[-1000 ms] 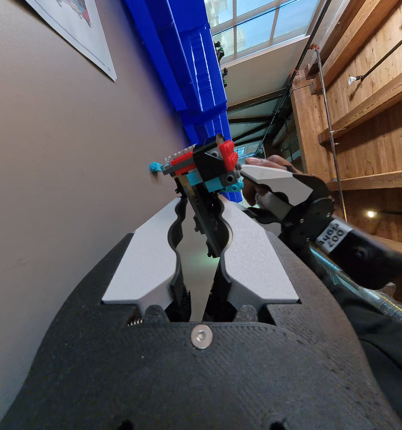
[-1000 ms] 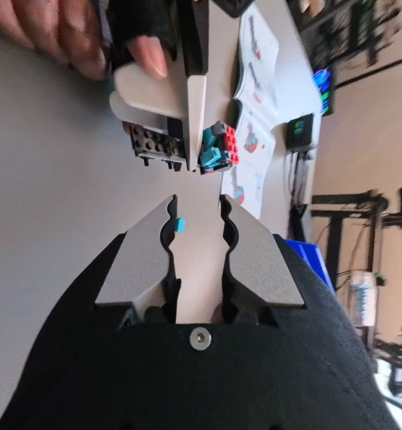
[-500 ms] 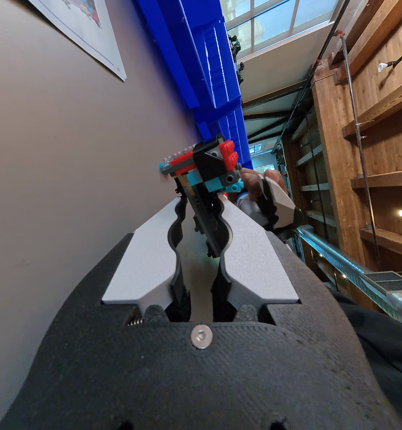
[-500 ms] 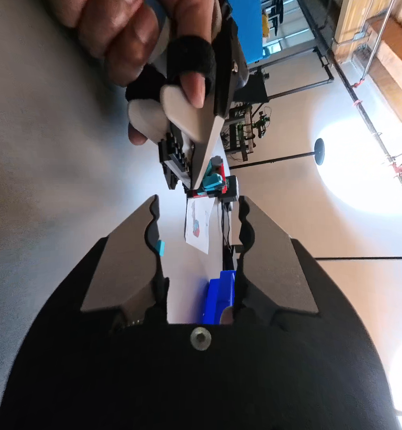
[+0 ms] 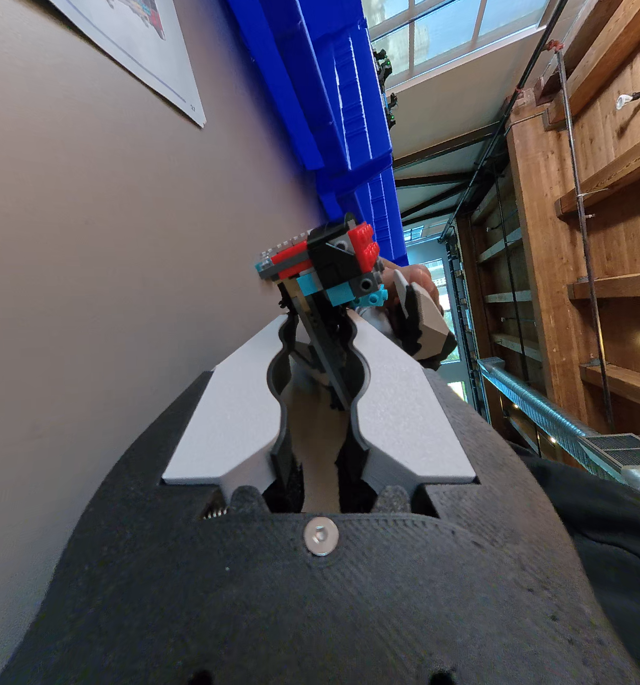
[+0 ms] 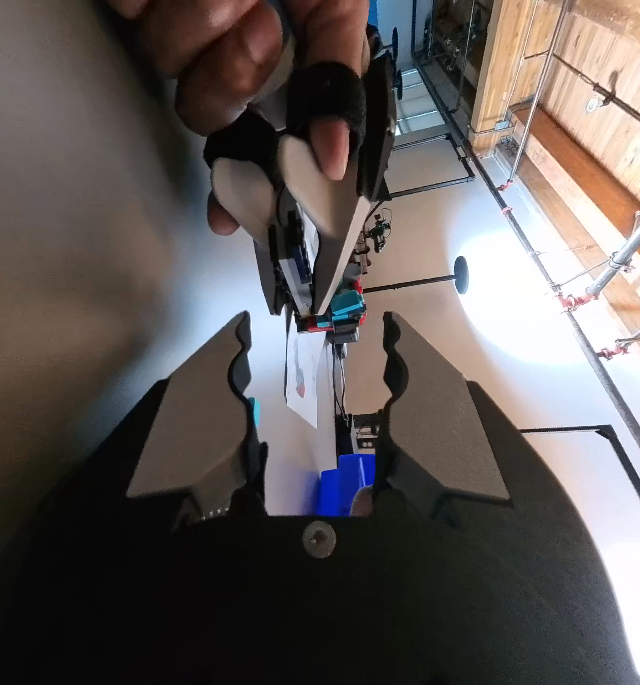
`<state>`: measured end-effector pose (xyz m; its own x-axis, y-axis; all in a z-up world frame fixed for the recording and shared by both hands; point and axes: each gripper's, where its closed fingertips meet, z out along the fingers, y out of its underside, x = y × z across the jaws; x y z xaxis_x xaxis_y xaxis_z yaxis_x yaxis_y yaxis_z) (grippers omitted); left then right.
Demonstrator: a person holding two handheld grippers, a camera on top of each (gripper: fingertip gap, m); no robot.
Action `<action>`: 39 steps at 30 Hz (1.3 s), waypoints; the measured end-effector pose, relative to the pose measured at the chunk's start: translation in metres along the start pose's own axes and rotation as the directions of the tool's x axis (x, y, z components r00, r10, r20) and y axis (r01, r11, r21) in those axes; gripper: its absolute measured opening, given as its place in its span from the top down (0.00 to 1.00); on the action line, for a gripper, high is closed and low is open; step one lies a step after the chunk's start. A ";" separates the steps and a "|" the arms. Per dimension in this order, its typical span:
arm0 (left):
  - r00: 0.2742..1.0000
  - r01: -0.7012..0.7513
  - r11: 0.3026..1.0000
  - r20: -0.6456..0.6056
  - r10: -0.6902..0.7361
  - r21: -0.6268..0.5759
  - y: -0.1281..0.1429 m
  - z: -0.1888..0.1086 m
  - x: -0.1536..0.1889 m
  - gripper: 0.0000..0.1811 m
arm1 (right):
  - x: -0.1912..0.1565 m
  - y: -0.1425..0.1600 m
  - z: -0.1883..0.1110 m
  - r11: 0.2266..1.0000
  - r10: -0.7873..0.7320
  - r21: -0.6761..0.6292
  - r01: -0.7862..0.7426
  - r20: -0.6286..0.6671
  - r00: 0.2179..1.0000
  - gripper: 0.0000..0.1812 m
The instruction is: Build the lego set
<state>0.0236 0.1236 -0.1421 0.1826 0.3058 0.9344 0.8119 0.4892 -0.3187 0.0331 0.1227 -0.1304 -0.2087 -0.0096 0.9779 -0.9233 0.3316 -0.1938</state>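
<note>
My left gripper point(image 5: 318, 318) is shut on the dark base plate of the lego model point(image 5: 322, 270), a black, red, teal and grey build held above the grey table point(image 5: 88, 259). My right gripper point(image 6: 316, 318) is open and empty, its tips just short of the model point(image 6: 344, 307). It also shows behind the model in the left wrist view point(image 5: 418, 326). A small teal piece point(image 6: 253, 411) shows against the inner side of the right gripper's left finger; I cannot tell whether it touches the finger or lies on the table. A person's hand point(image 6: 237, 55) holds the left gripper.
Blue bins point(image 5: 329, 111) stand at the table's far side, and one more shows in the right wrist view point(image 6: 344, 485). An instruction sheet point(image 6: 303, 381) lies on the table, also seen in the left wrist view point(image 5: 133, 48). Wooden shelves point(image 5: 607, 185) line the wall.
My right gripper has opened wider and swung up, closing in on the model's end. My left gripper has kept its hold on the model and barely moved.
</note>
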 end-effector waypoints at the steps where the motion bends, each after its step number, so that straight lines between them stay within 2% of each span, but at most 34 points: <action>1: 1.000 -0.004 1.000 0.002 0.004 -0.003 0.000 0.001 0.000 0.87 | 0.002 -0.001 0.000 1.000 -0.015 0.005 0.015 -0.007 1.000 0.59; 9: 0.999 -0.039 0.999 0.030 0.039 -0.019 0.004 0.003 -0.001 0.87 | 0.002 -0.005 0.004 0.995 -0.097 0.032 0.097 -0.007 0.995 0.64; 13: 0.999 -0.038 0.999 0.029 0.038 -0.018 0.004 0.003 -0.001 0.87 | 0.000 -0.003 0.007 0.995 -0.099 0.019 0.099 -0.007 0.995 0.73; 19: 0.999 -0.034 0.999 0.025 0.034 -0.003 0.002 0.002 -0.001 0.87 | 0.005 0.014 0.008 0.999 0.022 -0.032 -0.023 -0.003 1.000 0.74; 22: 1.000 -0.024 1.000 0.010 0.024 0.008 0.000 0.000 0.000 0.87 | 0.008 0.025 0.002 0.989 0.133 -0.063 -0.130 0.032 0.991 0.74; 24: 1.000 -0.022 1.000 0.002 0.022 0.010 -0.001 0.000 0.001 0.87 | 0.012 0.035 -0.006 0.960 0.270 -0.098 -0.263 0.057 0.961 0.74; 26: 1.000 -0.023 1.000 -0.002 0.023 0.008 0.000 0.000 0.002 0.87 | 0.014 0.046 -0.016 0.892 0.443 -0.146 -0.428 0.084 0.893 0.75; 28: 1.000 -0.023 1.000 -0.007 0.023 0.006 0.000 0.000 0.003 0.87 | 0.007 0.054 -0.024 0.826 0.556 -0.186 -0.532 0.117 0.823 0.77; 31: 1.000 -0.018 1.000 -0.017 0.018 0.007 0.000 -0.001 0.004 0.87 | -0.006 0.070 -0.031 0.778 0.614 -0.275 -0.565 0.143 0.776 0.77; 33: 1.000 -0.015 1.000 -0.024 0.015 0.008 0.000 -0.001 0.004 0.87 | -0.013 0.073 -0.032 0.721 0.684 -0.319 -0.615 0.183 0.707 0.77; 36: 0.999 -0.013 1.000 -0.032 0.013 0.006 0.000 -0.002 0.005 0.87 | -0.017 0.075 -0.033 0.676 0.731 -0.358 -0.644 0.212 0.649 0.77; 39: 0.999 -0.013 1.000 -0.037 0.013 0.007 0.000 -0.002 0.006 0.87 | -0.021 0.078 -0.031 0.658 0.745 -0.393 -0.642 0.212 0.633 0.77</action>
<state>0.0261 0.1233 -0.1361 0.2134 0.2814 0.9355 0.8058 0.4907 -0.3314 -0.0249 0.1783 -0.1634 -0.8882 0.0406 0.4577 -0.3464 0.5953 -0.7250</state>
